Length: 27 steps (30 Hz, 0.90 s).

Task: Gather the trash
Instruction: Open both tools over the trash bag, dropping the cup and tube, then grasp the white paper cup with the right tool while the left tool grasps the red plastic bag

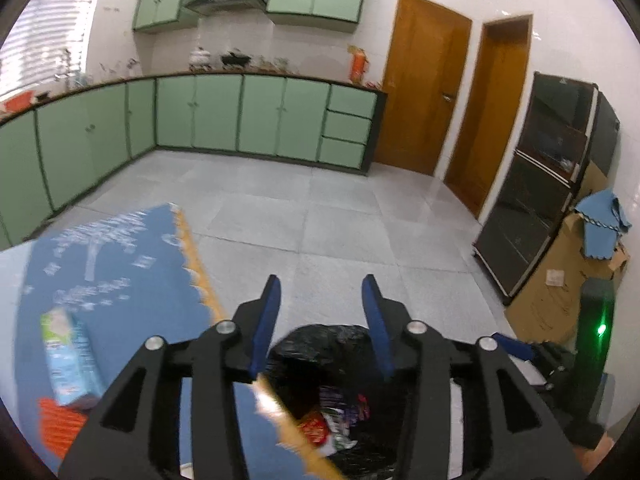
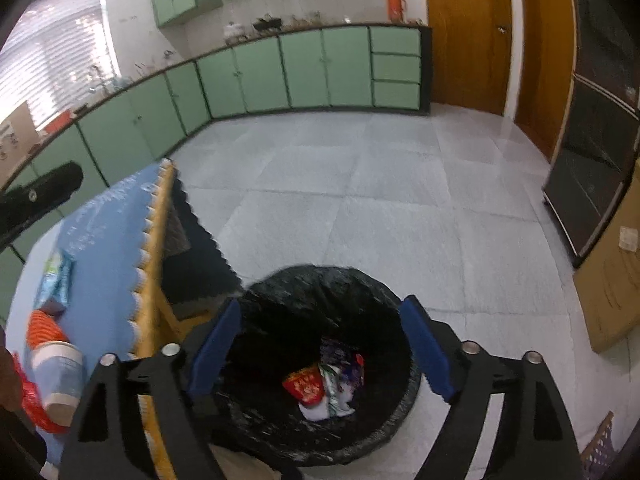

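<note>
**Both claws empty above the bin**

Left wrist view: the left gripper (image 1: 322, 300) hangs parted and empty over the black-lined bin (image 1: 320, 340); a carton (image 1: 70, 356) waits near the table (image 1: 120, 264) edge.

Right wrist view: the right gripper (image 2: 320, 344) gapes wide, empty, directly above the bin, wrappers (image 2: 324, 384) lying inside.

From my left hand-held gripper (image 1: 322, 322), its own frame hides most of the black-lined bin (image 1: 320, 340). The carton (image 1: 70, 354) on the blue worktop (image 1: 120, 264) is blurred, print unreadable. In my right view, the bin's wrappers (image 2: 326, 382) are too small to identify, and the cup (image 2: 60, 376) is cut off by the frame.
</note>
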Available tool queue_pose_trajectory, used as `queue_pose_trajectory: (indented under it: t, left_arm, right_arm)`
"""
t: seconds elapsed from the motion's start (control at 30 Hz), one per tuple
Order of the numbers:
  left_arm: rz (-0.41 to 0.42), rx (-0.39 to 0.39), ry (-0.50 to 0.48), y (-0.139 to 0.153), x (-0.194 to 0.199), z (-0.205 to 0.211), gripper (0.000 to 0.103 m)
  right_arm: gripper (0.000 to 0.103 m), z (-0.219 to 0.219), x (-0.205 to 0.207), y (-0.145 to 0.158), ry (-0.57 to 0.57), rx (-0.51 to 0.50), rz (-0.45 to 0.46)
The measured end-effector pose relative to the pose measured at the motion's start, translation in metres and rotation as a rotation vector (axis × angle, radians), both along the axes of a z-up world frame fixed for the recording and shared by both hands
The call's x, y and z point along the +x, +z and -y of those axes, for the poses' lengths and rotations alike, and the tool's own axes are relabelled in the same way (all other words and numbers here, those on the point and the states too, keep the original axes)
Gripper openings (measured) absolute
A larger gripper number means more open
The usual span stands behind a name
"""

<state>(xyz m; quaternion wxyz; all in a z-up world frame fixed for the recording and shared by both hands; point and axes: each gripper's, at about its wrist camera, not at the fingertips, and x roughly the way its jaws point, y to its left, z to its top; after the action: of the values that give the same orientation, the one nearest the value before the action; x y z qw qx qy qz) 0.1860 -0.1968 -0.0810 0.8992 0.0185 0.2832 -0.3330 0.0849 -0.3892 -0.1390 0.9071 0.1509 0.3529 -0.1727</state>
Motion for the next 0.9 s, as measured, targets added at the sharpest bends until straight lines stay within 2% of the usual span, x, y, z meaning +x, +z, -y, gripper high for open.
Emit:
queue_pose_trajectory:
  t: [0.17,0.3,0.5,0.73,0.9]
  left_arm:
    - [0.026,-0.012,0.133,0.014,-0.007,-0.069,0.049]
    - [0.047,0.012,0.261,0.016,-0.015,-0.126,0.05]
    - [0.037,0.053,0.42,0.008,-0.038,-0.196,0.05]
    - [0.012,0.089,0.476,-0.008,-0.061,-0.229,0.05]
    - [0.007,0.084,0.488,-0.014,-0.07,-0.24,0.05]
  right_arm:
    - [0.087,-0.038,0.001,0.029,0.11,-0.007,0.098]
    - [0.087,-0.074,-0.001,0.043,0.21,0.002,0.161]
    - [0.087,-0.124,-0.001,0.039,0.346,0.019,0.171]
    - [0.084,-0.17,-0.001,0.014,0.45,0.022,0.142]
    - [0.084,-0.195,-0.005,0.001,0.519,0.013,0.124]
